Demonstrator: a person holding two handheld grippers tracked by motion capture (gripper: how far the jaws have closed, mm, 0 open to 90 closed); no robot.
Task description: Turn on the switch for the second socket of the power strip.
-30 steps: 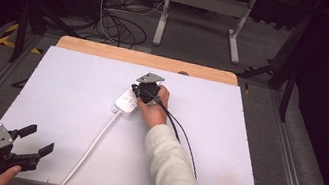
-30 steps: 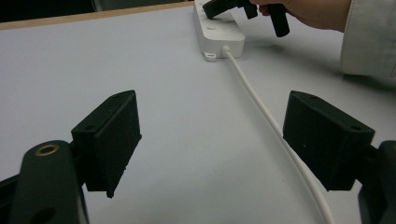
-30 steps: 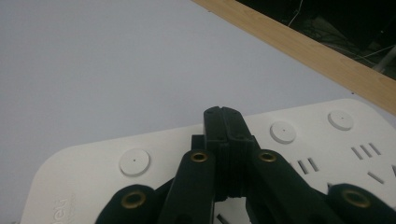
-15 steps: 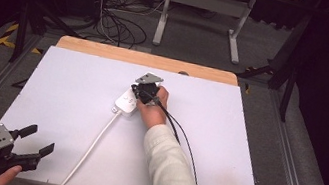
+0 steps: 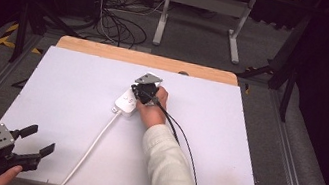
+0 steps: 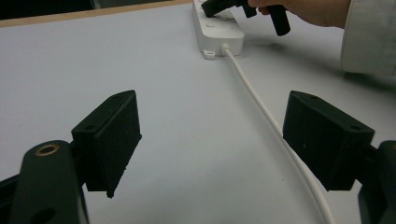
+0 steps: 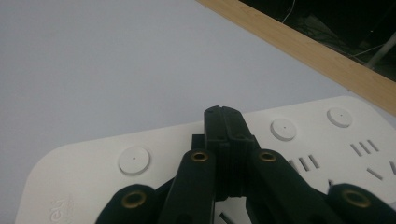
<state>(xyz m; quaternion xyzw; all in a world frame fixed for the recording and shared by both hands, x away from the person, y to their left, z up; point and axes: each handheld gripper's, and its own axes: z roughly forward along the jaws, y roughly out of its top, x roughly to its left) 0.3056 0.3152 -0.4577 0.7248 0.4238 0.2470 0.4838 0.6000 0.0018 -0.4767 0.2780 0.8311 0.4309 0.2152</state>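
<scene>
A white power strip (image 5: 124, 102) lies near the middle of the white table (image 5: 253, 153), and its white cord (image 5: 90, 148) runs toward the front edge. My right gripper (image 5: 144, 92) is shut, with nothing between the jaws. Its tips (image 7: 227, 112) sit just over the power strip's (image 7: 74, 186) top face, between two round switches (image 7: 134, 160) (image 7: 283, 129). My left gripper (image 5: 41, 141) rests at the front left corner, held by a hand. It stands open (image 6: 210, 135) and empty, facing the cord (image 6: 261, 105) and the power strip (image 6: 218, 32).
A wooden strip (image 5: 147, 60) edges the table's far side. Beyond it, loose cables (image 5: 113, 23) and a desk frame (image 5: 202, 7) stand on the floor. The right gripper's black cable (image 5: 185, 144) trails over the table beside the sleeve (image 5: 170, 169).
</scene>
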